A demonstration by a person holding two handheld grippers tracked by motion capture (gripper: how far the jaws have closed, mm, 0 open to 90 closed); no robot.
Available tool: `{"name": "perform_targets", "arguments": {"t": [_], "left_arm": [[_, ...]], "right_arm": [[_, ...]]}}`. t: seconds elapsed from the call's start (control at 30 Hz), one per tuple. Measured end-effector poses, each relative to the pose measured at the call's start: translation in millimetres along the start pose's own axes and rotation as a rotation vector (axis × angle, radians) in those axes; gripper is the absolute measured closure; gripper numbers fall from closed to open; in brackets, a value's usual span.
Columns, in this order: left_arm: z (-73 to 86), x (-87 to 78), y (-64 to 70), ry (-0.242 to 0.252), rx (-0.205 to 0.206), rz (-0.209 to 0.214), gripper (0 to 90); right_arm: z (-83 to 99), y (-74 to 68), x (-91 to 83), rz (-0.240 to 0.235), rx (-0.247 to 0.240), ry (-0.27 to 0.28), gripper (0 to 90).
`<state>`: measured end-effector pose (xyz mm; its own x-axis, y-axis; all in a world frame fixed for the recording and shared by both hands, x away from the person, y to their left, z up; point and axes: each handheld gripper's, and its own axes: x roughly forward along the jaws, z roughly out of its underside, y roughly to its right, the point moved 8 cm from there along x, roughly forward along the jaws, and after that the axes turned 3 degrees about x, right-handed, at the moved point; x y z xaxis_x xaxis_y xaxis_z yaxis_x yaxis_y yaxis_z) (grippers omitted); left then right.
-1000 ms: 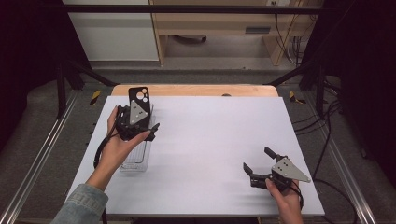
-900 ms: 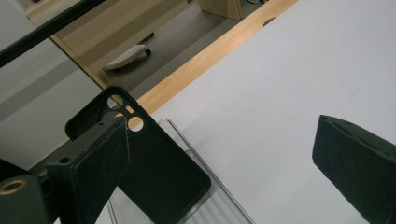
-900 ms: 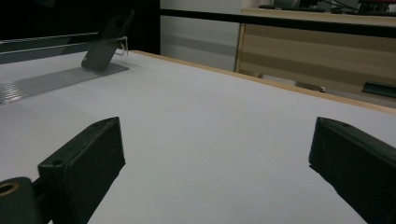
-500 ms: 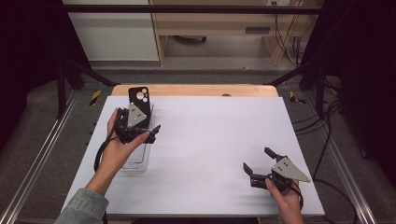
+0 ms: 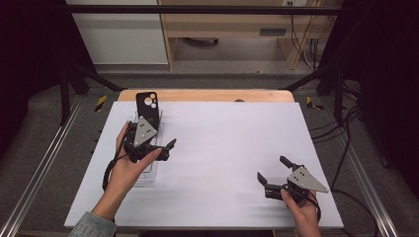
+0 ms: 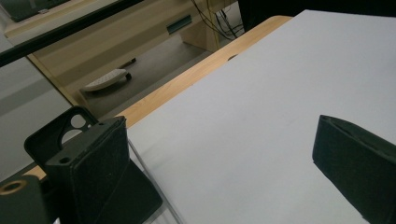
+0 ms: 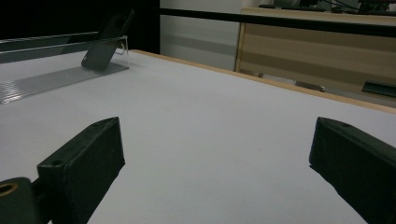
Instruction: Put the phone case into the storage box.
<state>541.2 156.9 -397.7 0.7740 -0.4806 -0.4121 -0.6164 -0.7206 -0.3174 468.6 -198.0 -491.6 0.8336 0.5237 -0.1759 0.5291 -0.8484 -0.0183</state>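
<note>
We ease left gripper slightly nearer us, jaws wide, nothing held. Black phone case stays propped in clear stand, just beyond left-hand jaw. Likely lining up grab. Right gripper idle, jaws wide, empty.

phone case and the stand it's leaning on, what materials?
Phone case: looks like matte black plastic or silicone; dull and even, no glare, with cut-out camera holes. Which of the two is unclear. Stand: clear acrylic or similar rigid plastic; the table shows through it, with fine ridges across its flat base.
</note>
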Motion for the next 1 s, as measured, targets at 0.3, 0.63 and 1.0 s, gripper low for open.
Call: {"name": "perform_targets", "arguments": {"t": [0.3, 0.63, 1.0], "left_arm": [[-0.9, -7.3, 17.3, 0.054, -0.015, 0.029, 3.1], [2.5, -16.0, 30.6, 0.114, -0.031, 0.065, 2.7], [9.5, -38.0, 21.4, 0.207, -0.081, 0.042, 2.6]], "right_arm": [[-0.3, 0.0, 0.0, 0.002, 0.001, 0.000, 3.3], [-0.5, 0.1, 0.0, 0.004, 0.004, 0.001, 3.1], [-0.3, -0.6, 0.2, 0.004, 0.004, 0.000, 3.1]]}}
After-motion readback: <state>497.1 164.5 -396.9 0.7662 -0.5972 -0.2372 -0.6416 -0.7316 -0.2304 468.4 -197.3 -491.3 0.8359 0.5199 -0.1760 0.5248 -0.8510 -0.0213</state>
